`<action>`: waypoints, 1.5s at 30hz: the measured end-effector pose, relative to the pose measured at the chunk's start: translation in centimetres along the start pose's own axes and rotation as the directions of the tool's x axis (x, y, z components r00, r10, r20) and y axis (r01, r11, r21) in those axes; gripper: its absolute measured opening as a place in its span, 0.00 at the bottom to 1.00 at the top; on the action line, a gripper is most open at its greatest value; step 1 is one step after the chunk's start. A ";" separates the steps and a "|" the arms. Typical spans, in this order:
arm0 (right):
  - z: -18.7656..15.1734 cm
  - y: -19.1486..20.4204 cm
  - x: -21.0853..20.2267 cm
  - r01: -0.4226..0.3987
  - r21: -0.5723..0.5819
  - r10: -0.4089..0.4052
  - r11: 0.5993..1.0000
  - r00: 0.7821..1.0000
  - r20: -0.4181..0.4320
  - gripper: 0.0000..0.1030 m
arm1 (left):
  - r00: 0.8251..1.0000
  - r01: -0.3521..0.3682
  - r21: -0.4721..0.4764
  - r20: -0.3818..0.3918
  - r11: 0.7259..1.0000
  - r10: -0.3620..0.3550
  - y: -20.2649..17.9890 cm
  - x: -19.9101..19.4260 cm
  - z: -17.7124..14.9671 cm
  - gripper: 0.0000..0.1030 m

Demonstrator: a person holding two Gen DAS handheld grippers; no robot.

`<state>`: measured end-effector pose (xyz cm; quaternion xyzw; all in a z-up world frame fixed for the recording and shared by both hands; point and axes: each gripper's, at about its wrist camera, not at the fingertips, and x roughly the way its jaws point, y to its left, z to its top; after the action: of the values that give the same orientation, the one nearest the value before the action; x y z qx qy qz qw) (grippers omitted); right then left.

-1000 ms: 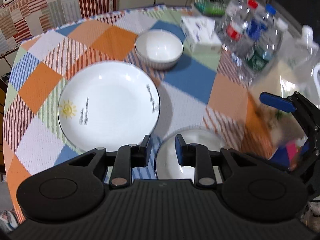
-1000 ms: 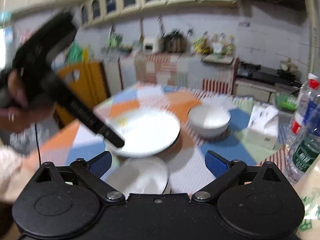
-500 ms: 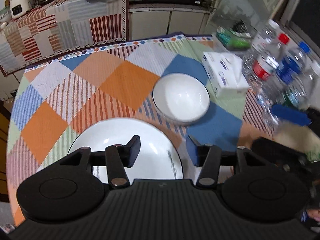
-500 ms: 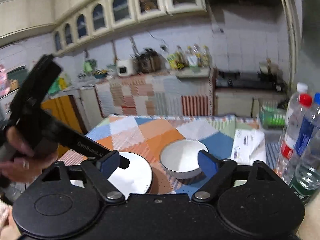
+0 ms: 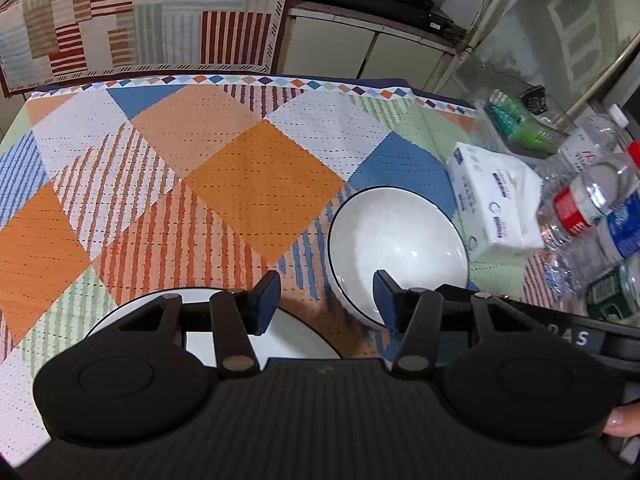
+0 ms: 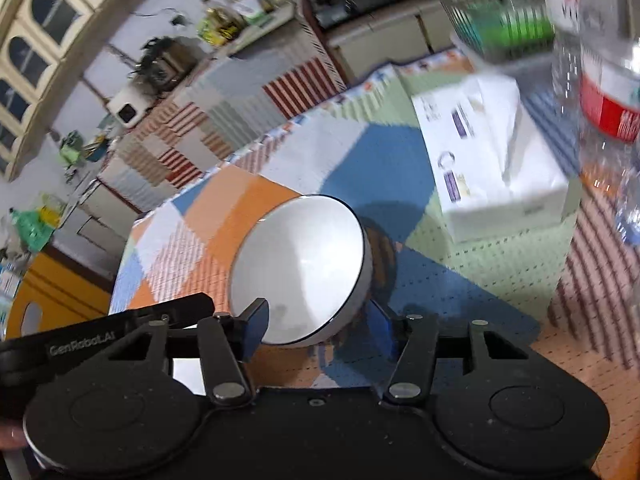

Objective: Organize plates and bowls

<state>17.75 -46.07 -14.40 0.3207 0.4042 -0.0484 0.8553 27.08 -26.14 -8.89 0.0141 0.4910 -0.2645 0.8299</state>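
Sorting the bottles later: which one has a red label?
The clear bottle with the red label, beside the tissue pack; its neighbour has a blue label.

On the table (image 5: 224,168), the bowl (image 5: 396,236) sits between plate (image 5: 296,340) and tissue pack (image 5: 496,204).

Plate (image 5: 288,330) mostly hidden behind left gripper (image 5: 326,300); bottles (image 6: 600,60) blurred.
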 end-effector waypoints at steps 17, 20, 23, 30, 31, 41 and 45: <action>0.5 -1.3 3.5 0.088 0.040 -0.091 0.995 0.994 0.057 0.23 | 1.000 -0.011 0.003 -0.006 1.000 0.011 -0.5 2.2 -0.1 0.45; 0.8 -1.7 3.6 0.082 0.038 -0.084 0.996 0.994 0.067 0.14 | 1.000 0.001 0.013 -0.006 1.000 -0.001 -0.9 2.4 -0.2 0.33; 1.1 -2.2 3.9 0.077 0.052 -0.080 0.996 0.995 0.063 0.08 | 0.999 0.026 0.021 -0.022 0.999 -0.025 -1.3 2.3 -0.3 0.17; 0.5 -2.4 3.2 0.054 0.083 -0.055 0.995 0.998 0.007 0.09 | 0.996 -0.005 0.091 -0.085 0.996 0.013 -2.3 0.3 -1.1 0.13; 0.3 -2.4 2.7 0.047 0.084 -0.047 0.995 0.999 -0.002 0.09 | 0.996 -0.001 0.088 -0.094 0.996 0.009 -2.3 -0.3 -1.2 0.13; -1.7 -1.5 -3.4 -0.055 0.051 0.059 0.997 0.996 -0.071 0.11 | 0.991 0.071 0.010 -0.111 0.997 -0.070 -2.8 -8.3 -3.2 0.12; -2.5 -0.2 -6.4 -0.085 -0.004 0.085 0.996 0.994 -0.076 0.11 | 0.987 0.063 0.009 -0.150 0.998 -0.061 -3.5 -11.5 -4.8 0.12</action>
<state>11.72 -45.86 -11.03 0.3361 0.4224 0.0017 0.8418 17.28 -22.92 -1.11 0.0242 0.5502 -0.2915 0.7821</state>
